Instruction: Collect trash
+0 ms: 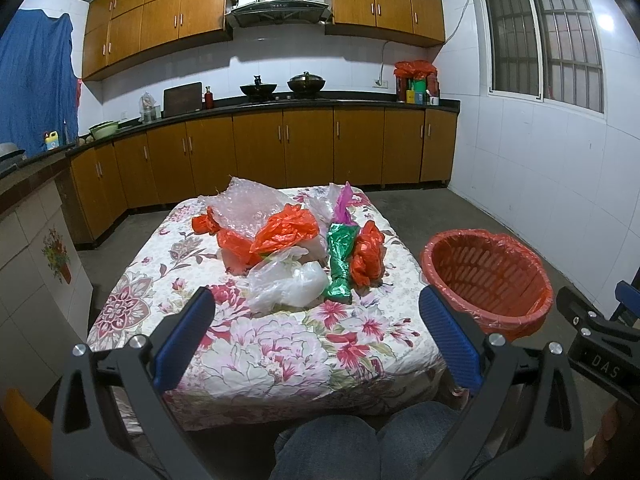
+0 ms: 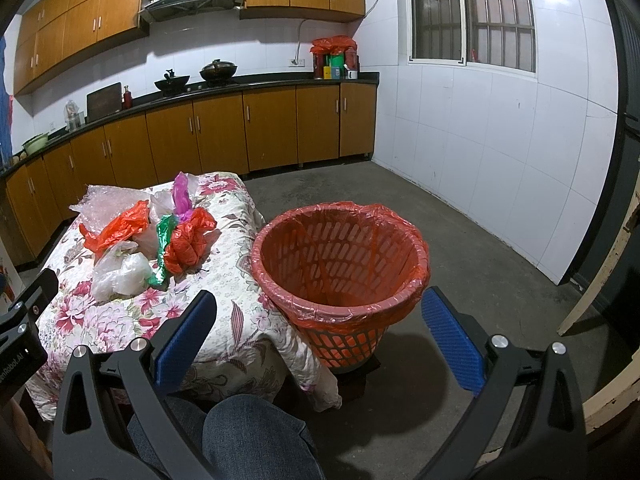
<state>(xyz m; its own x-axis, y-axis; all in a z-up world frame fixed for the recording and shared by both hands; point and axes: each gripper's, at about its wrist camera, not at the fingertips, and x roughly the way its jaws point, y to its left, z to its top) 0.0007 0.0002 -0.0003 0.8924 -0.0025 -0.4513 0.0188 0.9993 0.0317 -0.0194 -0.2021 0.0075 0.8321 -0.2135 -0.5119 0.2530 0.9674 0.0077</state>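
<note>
Both claws gape empty: left claw (image 1: pixel 316 332) faces the crumpled bags (image 1: pixel 296 248) heaped mid-surface (image 1: pixel 132 304), right claw (image 2: pixel 320 336) fronts the lined basket (image 2: pixel 340 264) parked just beside that surface's edge, handy for short drops. Nothing collected yet, apparently.

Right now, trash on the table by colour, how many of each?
Orange plastic bags: 3
Green foil wrapper: 1
Pink plastic scrap: 1
Clear or white bags: 2, maybe more, overlapping
Bubble wrap: 1
Total: about 8
</note>
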